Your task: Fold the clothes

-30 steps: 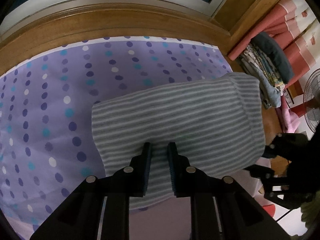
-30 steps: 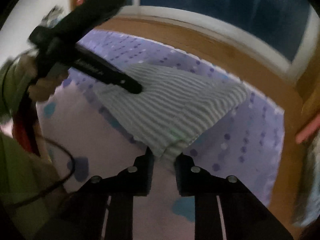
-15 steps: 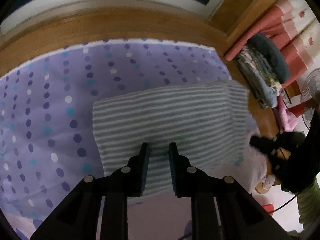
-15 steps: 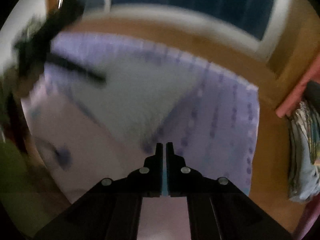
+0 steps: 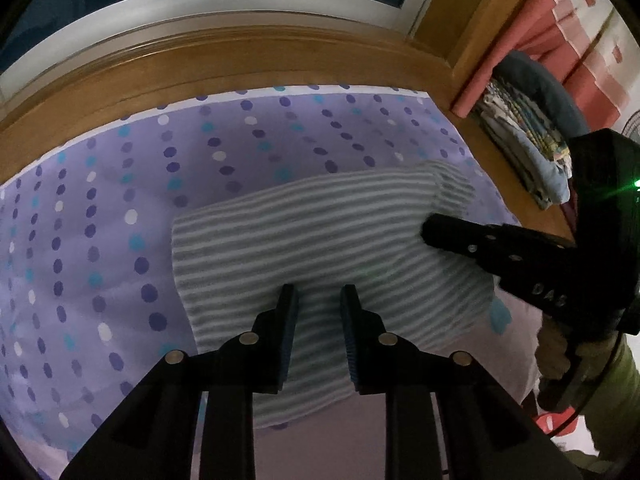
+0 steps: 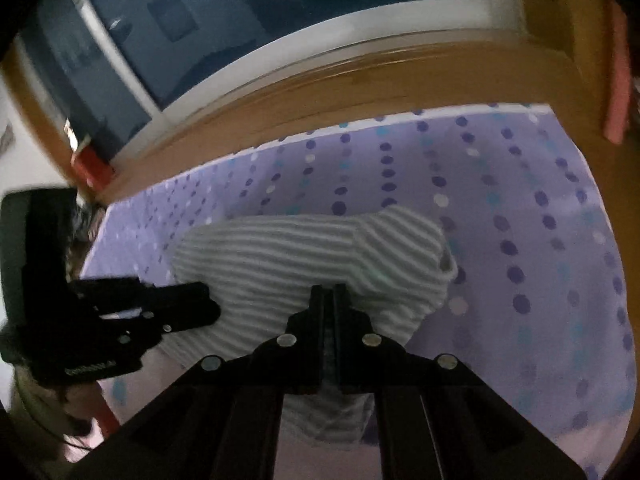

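The right hand-held gripper [image 6: 330,294] has swung onto the striped garment [image 5: 320,240], shut.

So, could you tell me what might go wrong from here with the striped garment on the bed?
The right gripper is shut, its tips over the striped garment; dragging could rumple the fold. The left gripper has opening jaws over the near edge, pinching nothing, so cloth may slide on the dotted sheet.

Both wrist cameras are looking steeply down, close over the bed [image 5: 120,208], sharing the striped garment [image 5: 304,240] [image 6: 288,248].
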Demonstrator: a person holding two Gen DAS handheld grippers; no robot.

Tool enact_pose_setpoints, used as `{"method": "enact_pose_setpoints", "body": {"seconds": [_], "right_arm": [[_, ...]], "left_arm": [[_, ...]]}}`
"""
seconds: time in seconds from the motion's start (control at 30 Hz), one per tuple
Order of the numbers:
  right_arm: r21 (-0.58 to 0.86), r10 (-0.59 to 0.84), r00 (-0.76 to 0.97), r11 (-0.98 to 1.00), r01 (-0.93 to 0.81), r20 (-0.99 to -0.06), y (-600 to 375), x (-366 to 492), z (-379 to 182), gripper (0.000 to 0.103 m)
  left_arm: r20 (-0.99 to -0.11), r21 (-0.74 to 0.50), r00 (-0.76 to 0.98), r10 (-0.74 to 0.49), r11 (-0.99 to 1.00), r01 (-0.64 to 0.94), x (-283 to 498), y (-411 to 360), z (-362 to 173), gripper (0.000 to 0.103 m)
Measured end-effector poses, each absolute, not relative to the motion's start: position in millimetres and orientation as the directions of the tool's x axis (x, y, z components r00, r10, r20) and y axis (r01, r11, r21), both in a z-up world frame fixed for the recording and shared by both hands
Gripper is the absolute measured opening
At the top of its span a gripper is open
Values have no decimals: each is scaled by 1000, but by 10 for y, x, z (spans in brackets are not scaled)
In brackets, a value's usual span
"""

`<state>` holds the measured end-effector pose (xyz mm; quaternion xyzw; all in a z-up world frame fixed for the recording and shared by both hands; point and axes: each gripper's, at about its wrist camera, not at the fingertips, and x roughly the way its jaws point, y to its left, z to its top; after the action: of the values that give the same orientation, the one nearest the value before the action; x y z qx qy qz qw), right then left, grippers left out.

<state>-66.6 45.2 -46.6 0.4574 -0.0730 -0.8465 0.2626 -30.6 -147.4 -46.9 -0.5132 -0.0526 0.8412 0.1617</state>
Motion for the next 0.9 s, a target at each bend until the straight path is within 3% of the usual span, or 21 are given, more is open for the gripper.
{"method": "enact_pose_setpoints", "body": {"seconds": [0.03,0.1,0.13,0.2,0.23,0.37,0.9], "right_arm": [[369,-510,-447,-854,367,-735,468,-640,-431,3],[334,-483,-470,-868,367,-739,452,-540,-337,18],[312,-467,-485,-876,367,-740,447,-481,-292,38],[270,-440,-524,-889,371,-729,437,-359,-209,59],[249,-428,-541,-894,373,-724,433,-298,-170,63],[219,-403,-547,-903,371,-734,474,-142,-123,63],[340,-420,-455,-906,251,-785,439,-140,-342,64]], "left_arm": [[-845,-249,-426,322,-944,-218,-287,-1467,-471,23],[-848,-218,-440,297,-951,-220,-248,-1435,-467,26],[-850,-198,-448,277,-956,-215,-230,-1418,-462,30],[-853,-173,-462,243,-967,-189,-204,-1419,-454,36],[-854,-165,-467,228,-971,-172,-192,-1432,-449,43],[-865,-168,-465,190,-982,-89,-146,-1566,-417,61],[-875,-174,-454,169,-984,-31,115,-2070,-387,61]]}}
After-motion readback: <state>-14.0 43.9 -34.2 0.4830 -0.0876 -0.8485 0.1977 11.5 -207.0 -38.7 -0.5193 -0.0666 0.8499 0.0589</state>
